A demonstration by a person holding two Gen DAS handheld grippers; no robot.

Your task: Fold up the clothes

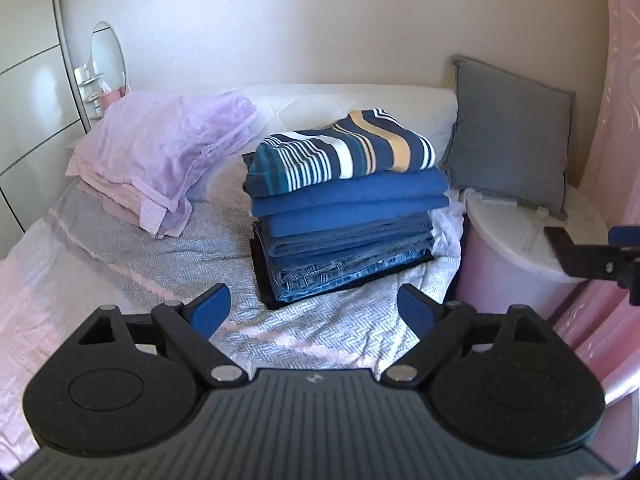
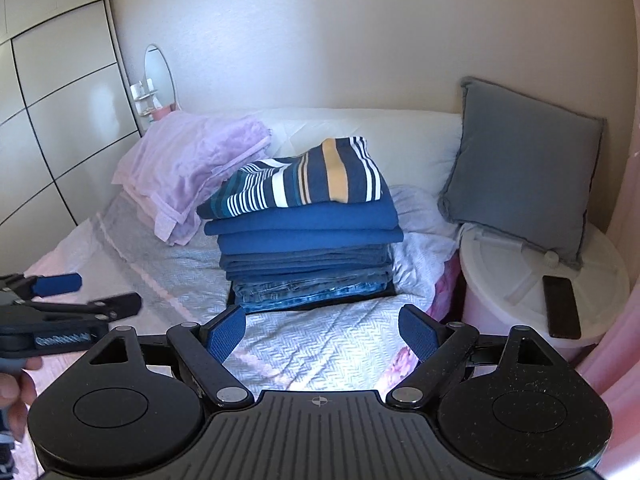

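One stack of folded clothes (image 2: 308,236) is seen ahead of the jaws, one lilac pile (image 2: 188,176) left of it, one grey cushion (image 2: 524,168), one bin (image 2: 520,280), possibly one phone (image 2: 561,306).

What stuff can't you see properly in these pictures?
- Black item under the folded stack: both views, the stack covers it.
- Shelf items by the oval mirror: both views, too small.
- Dark flat object on the white lid: left view, cut by the right gripper; unidentifiable.
- Left gripper: right view, frame edge.
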